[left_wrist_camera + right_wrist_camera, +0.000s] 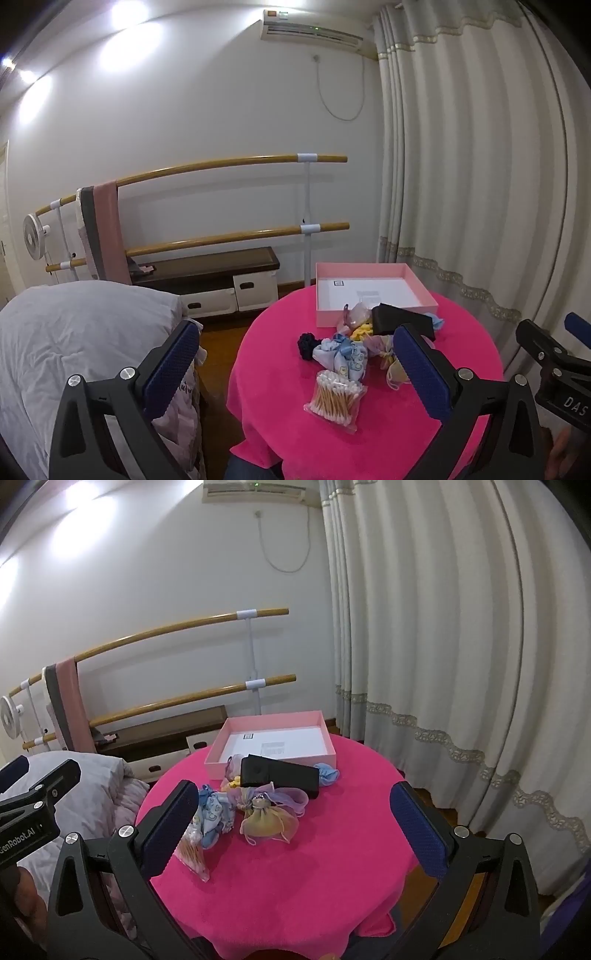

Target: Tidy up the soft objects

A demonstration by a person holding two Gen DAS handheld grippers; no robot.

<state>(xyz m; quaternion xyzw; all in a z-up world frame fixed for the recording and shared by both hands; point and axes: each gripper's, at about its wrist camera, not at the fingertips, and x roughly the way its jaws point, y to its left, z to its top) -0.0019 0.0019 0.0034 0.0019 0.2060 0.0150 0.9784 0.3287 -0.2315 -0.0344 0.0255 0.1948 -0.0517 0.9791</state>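
A round table with a pink cloth [388, 424] [314, 878] holds a pile of soft hair ties: a dark blue scrunchie [307, 344], a light blue patterned one [341, 356] [214, 816], a pastel organza bow [267, 814], a yellow one [360, 332] and a light blue one [327, 773]. An open pink box [369, 291] [273, 740] stands behind them. My left gripper [295, 363] is open and empty above the near table edge. My right gripper [293, 819] is open and empty, apart from the pile.
A black case [402, 319] [280, 775] lies across the pile by the box. A bag of cotton swabs [334, 400] [192, 853] lies in front. A bed [74, 350] is at the left, a curtain [480, 184] at the right, wooden rails [221, 166] behind.
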